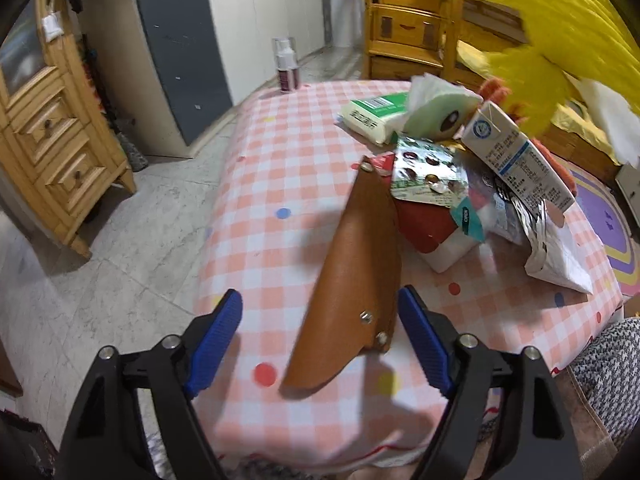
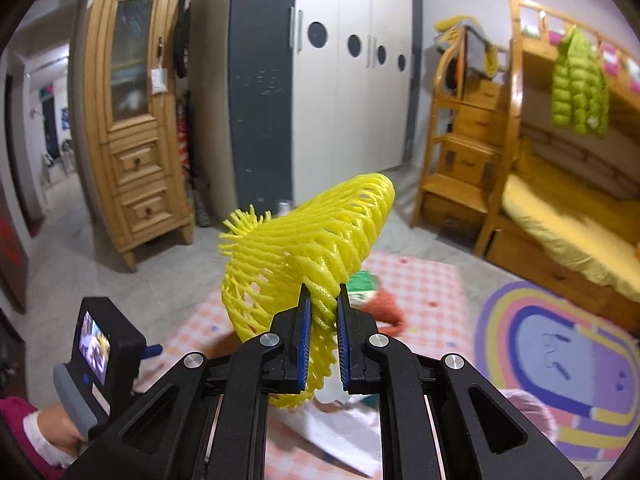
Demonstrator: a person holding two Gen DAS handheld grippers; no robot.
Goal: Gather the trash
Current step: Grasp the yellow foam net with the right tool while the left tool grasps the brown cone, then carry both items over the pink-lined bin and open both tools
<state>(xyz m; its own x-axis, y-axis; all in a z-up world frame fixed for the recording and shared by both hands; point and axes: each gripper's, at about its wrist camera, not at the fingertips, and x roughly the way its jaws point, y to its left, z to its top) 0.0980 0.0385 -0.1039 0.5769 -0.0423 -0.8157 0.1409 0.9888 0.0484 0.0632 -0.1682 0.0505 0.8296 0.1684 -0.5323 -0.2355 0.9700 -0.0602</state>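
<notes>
Left wrist view looks steeply down, close over the checked table [image 1: 280,184]; right views the room, sharing it.

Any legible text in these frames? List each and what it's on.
"OPEN": teal tab on the wrapper pile.
Milk carton: small print and round logo, too small to read.
Green tissue pack: lettering blurred.
Pill blister sheet: print unreadable.
Spray bottle: label unreadable.
</notes>
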